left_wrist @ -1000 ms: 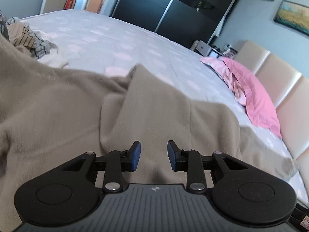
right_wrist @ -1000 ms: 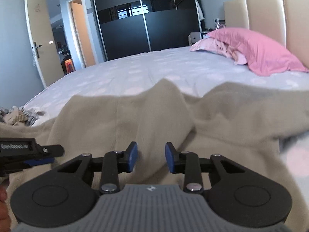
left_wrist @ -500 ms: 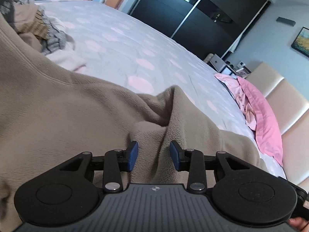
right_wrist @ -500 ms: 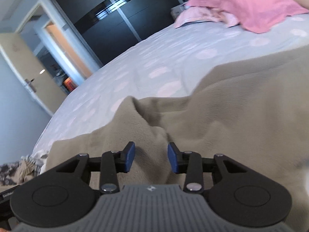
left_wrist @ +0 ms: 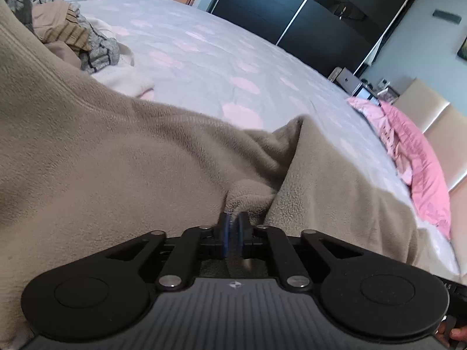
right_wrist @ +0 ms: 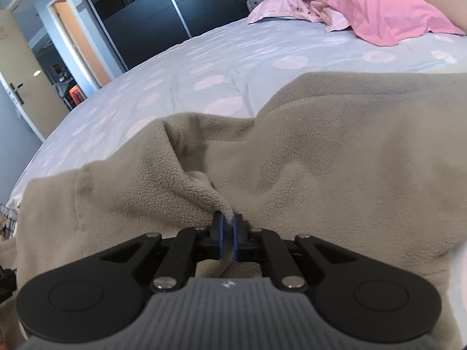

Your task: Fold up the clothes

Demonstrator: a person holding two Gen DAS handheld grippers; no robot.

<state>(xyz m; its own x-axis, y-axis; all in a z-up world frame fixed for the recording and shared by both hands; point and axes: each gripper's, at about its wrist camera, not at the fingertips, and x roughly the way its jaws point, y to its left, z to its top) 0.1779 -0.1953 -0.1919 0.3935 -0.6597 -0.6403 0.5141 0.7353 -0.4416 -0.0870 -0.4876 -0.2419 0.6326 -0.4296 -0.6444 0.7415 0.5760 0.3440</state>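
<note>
Left claw [left_wrist: 233, 234] closing, pinching fleece [left_wrist: 122, 175] ridge. Right claw [right_wrist: 227, 234] closing, pinching another ridge. Twin grips likely ready lift for fold on bed [right_wrist: 233, 55].

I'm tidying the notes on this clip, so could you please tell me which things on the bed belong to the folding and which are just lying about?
Part of the job:
- beige fleece garment, pinched by both as their jaws are closing
- left gripper
- right gripper

Just lying about:
- pink pillow
- heap of other clothes, possibly next in line
- bed sheet
</note>
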